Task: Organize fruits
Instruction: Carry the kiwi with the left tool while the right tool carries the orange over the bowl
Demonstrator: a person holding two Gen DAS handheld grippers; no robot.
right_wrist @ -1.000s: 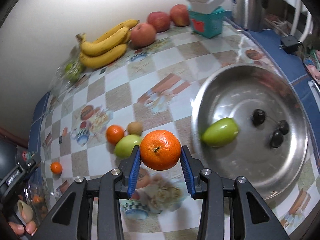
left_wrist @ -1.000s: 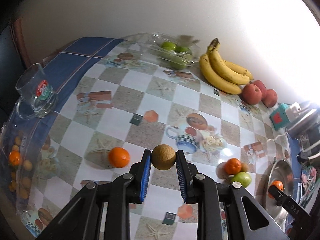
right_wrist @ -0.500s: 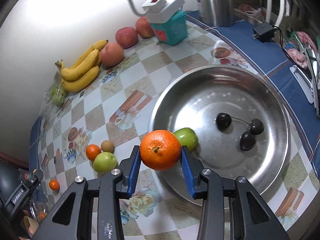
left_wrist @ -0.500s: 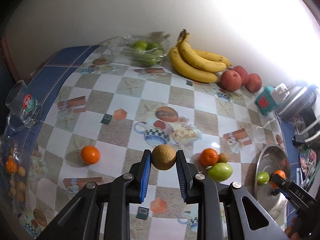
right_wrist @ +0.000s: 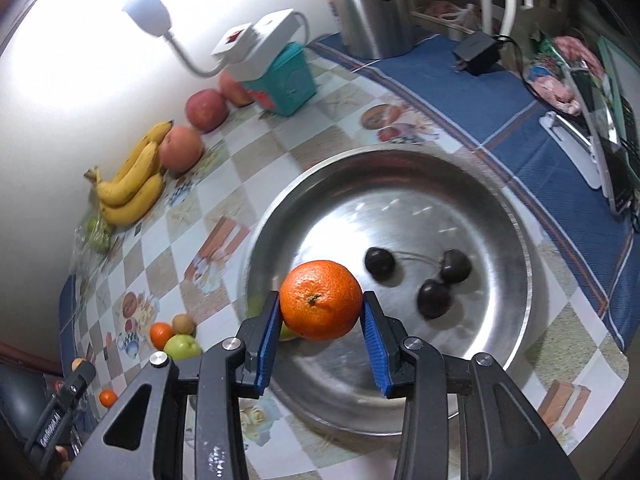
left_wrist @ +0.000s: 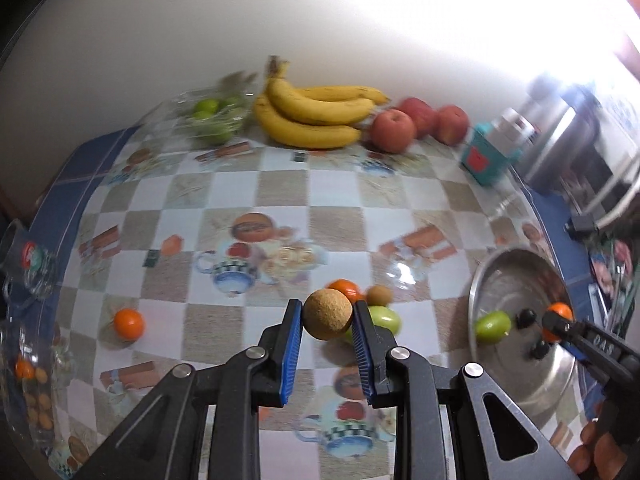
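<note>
My left gripper [left_wrist: 327, 314] is shut on a small round brown fruit [left_wrist: 327, 313], held above the checked tablecloth. Just behind it lie an orange [left_wrist: 344, 288], a kiwi [left_wrist: 379, 295] and a green fruit [left_wrist: 385, 317]. My right gripper [right_wrist: 321, 306] is shut on a large orange [right_wrist: 321, 300] above the steel bowl [right_wrist: 400, 160]. The bowl holds three dark cherries [right_wrist: 434, 298] and a green fruit [right_wrist: 289, 333] mostly hidden behind the orange. In the left wrist view the bowl [left_wrist: 504, 260] sits at the right with the right gripper [left_wrist: 557, 320] over it.
Bananas [left_wrist: 316, 114], red apples [left_wrist: 392, 130] and a bag of green fruit [left_wrist: 210, 120] line the back wall. A teal box [right_wrist: 286, 80] with a white lamp, a steel kettle [right_wrist: 368, 4], and a charger [right_wrist: 476, 54] stand behind the bowl. A lone orange [left_wrist: 128, 323] lies at the left near glassware [left_wrist: 28, 264].
Both grippers have moved right across the table with their fruit. The right gripper's orange has gone from beside the bowl to over its inside; the left gripper's fruit now hangs by the small fruit cluster.
</note>
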